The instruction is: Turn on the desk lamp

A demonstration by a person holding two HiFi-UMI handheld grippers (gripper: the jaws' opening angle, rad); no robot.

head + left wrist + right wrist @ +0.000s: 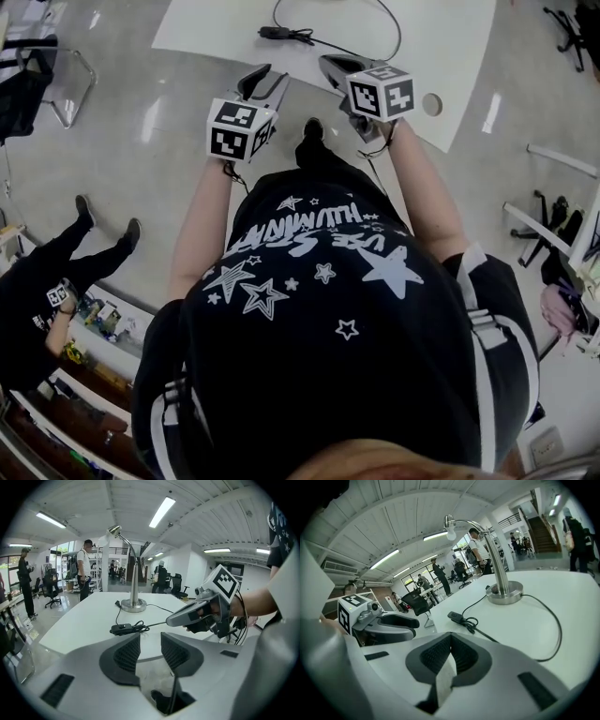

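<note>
A chrome desk lamp (134, 576) stands on the white table (89, 620), its head (114, 530) bent left; it also shows in the right gripper view, lamp (500, 571). On its cable lies a black inline switch (123, 629) (455, 617) (275, 33). My left gripper (150, 643) (270, 79) hangs before the table's near edge, open, nothing between its pads. My right gripper (450, 639) (330, 64) is beside it over the table edge, jaw tips together, holding nothing. Each gripper sees the other: right gripper (187, 616), left gripper (393, 623).
The cable (548, 620) loops across the table from the lamp base (505, 594). A round hole (432, 104) sits in the table's right part. Office chairs (37, 75) (415, 604) stand around, and people (84, 569) (56, 272) are farther off.
</note>
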